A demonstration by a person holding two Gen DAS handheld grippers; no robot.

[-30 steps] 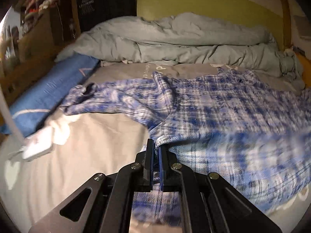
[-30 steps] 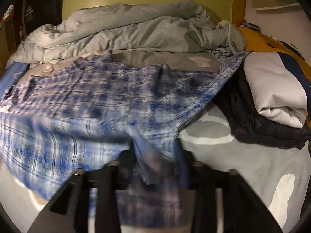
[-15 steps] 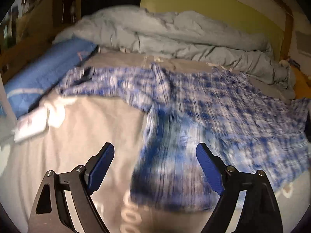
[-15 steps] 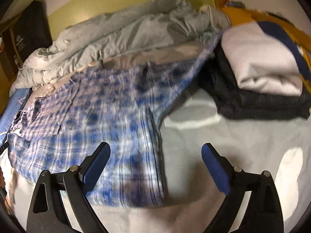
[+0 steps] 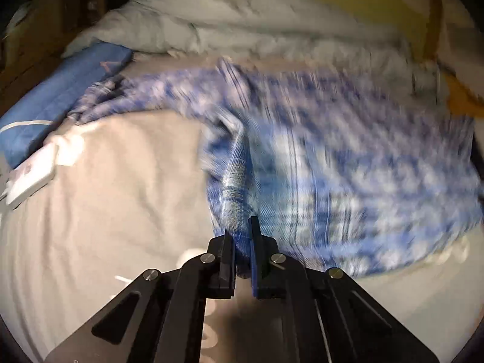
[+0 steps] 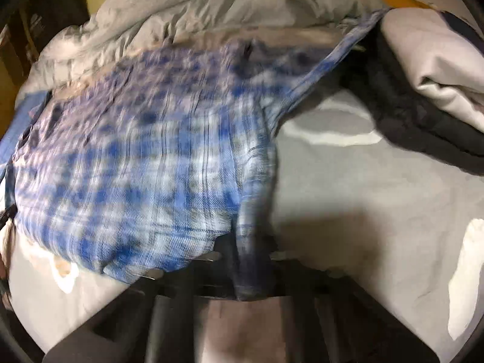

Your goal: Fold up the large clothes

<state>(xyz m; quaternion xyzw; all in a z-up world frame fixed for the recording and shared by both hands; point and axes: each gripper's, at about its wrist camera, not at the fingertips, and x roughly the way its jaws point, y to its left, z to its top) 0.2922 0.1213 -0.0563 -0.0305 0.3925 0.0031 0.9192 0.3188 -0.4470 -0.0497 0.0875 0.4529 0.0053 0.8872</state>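
Here, two claws (left (image 5: 242,239), right (image 6: 251,242)) pinch one shirt (image 5: 348,163).

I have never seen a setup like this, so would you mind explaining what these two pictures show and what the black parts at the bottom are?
There is no robot here: a person holds a two-finger gripper in each hand, and each gripper carries a fisheye camera that looks forward along its fingers. The black parts are those grippers. One picture comes from the left gripper, the other from the right gripper. Both look across a bed on which a blue plaid shirt is spread, blurred by motion. The left gripper is shut on the shirt's near edge. The right one appears shut on it too, though cloth drapes over its fingers. Behind lies a rumpled grey duvet; in the right view, folded clothes are stacked beside the shirt.
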